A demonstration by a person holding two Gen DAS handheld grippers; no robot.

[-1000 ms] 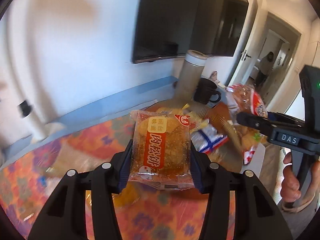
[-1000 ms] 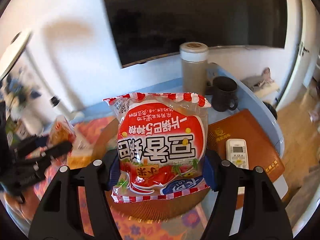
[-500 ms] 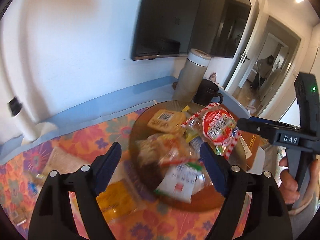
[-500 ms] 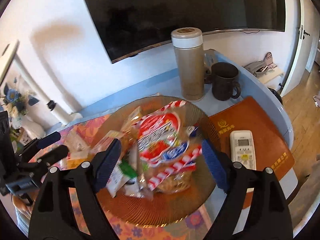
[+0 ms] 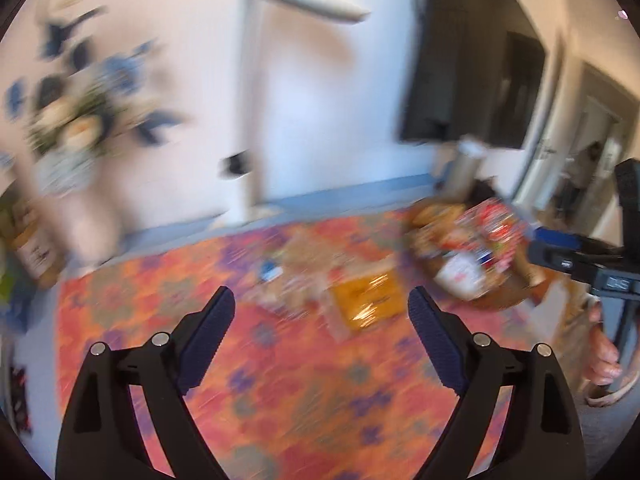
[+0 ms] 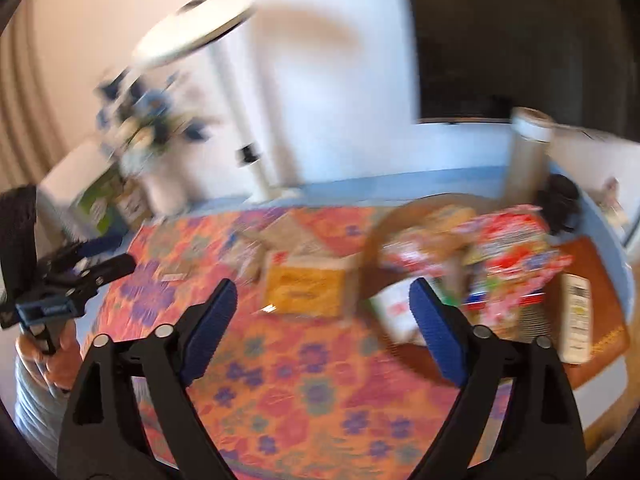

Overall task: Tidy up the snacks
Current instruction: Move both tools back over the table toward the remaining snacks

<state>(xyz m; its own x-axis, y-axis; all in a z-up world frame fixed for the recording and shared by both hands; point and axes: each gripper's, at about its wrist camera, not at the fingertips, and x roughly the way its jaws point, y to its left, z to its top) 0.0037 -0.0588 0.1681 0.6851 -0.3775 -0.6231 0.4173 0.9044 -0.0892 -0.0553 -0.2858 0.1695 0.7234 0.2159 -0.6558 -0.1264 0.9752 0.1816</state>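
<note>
Both views are motion-blurred. My left gripper (image 5: 320, 312) is open and empty above the orange flowered tablecloth (image 5: 304, 400). My right gripper (image 6: 322, 304) is open and empty too. A brown round plate (image 6: 374, 240) at the right holds a pile of snack packets, with a big red-and-white packet (image 6: 516, 248) on top. The pile also shows in the left wrist view (image 5: 468, 240). A yellow-orange packet (image 6: 304, 290) lies on the cloth left of the plate, just beyond my right gripper; it also shows in the left wrist view (image 5: 370, 300). More small packets (image 5: 288, 276) lie near it.
A tall thermos (image 6: 526, 156) and a dark mug (image 6: 562, 200) stand behind the plate. A white remote (image 6: 576, 316) lies on a brown pad (image 6: 600, 280) at the right. A flower vase (image 6: 156, 148) and a white lamp post (image 5: 250, 120) stand at the back left.
Both grippers opened and dropped their packets onto the plate pile. Both have since pulled back and swung left, over the cloth, with the plate now off to the right.
</note>
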